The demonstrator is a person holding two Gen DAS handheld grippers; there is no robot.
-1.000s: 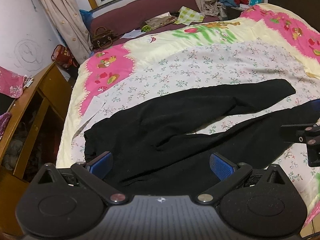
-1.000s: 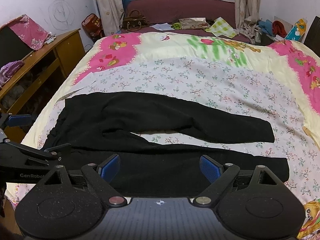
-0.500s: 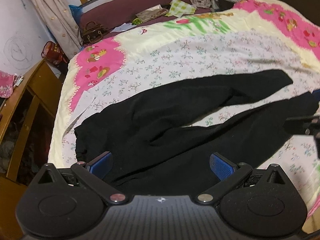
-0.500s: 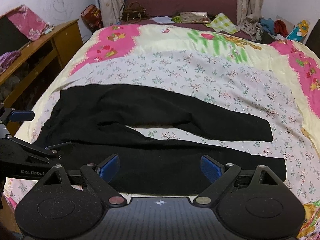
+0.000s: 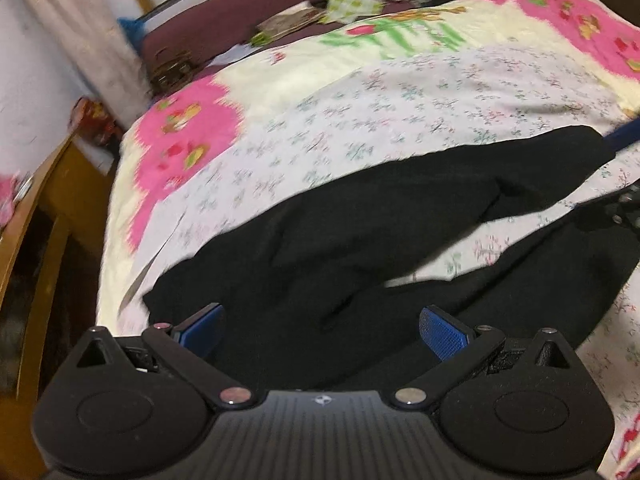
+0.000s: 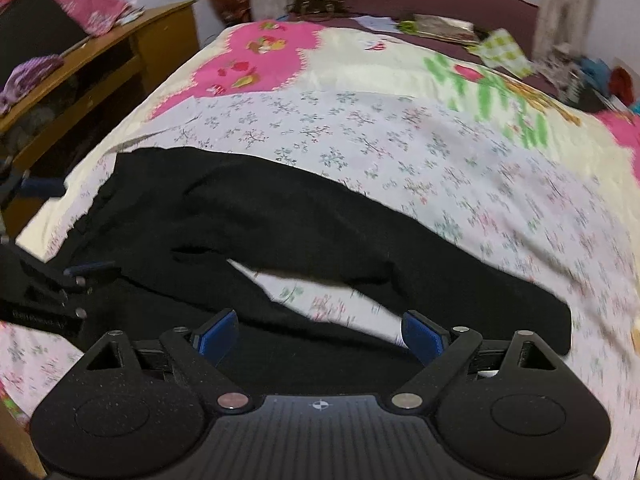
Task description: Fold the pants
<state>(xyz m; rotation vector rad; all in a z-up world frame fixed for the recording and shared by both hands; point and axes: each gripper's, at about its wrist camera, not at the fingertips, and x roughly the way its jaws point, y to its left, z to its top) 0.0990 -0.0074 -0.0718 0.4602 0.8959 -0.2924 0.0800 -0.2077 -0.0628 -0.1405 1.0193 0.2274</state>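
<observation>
**Black pants spread on bed, both tongs released above the near leg**

We find the black pants lying flat on the bed, on its flower-printed sheet. In the left wrist view the waist end sits toward 8 o'clock and the two legs run out toward 3 o'clock. The legs are parted, with a wedge of sheet showing between them. The far leg bends slightly along its length; the near leg runs along the lower part of both views, just ahead of the cameras.

The left tongs stand released, blue pads spread wide apart, over the waist and seat area of the pants. We see no cloth between the pads. The right tongs are likewise released, pads wide apart, above the near leg with the sheet wedge just beyond. Whether either tool touches the cloth, we cannot tell.

In the right wrist view the left tool's body shows at 9 o'clock beside the waist. In the left wrist view part of the right tool shows at 3 o'clock near the leg ends.

Both views are motion-blurred. A wooden cabinet stands beside the bed at 10 o'clock in the right wrist view. A handbag and loose papers lie on the maroon ledge beyond the bed at 12 o'clock.
</observation>
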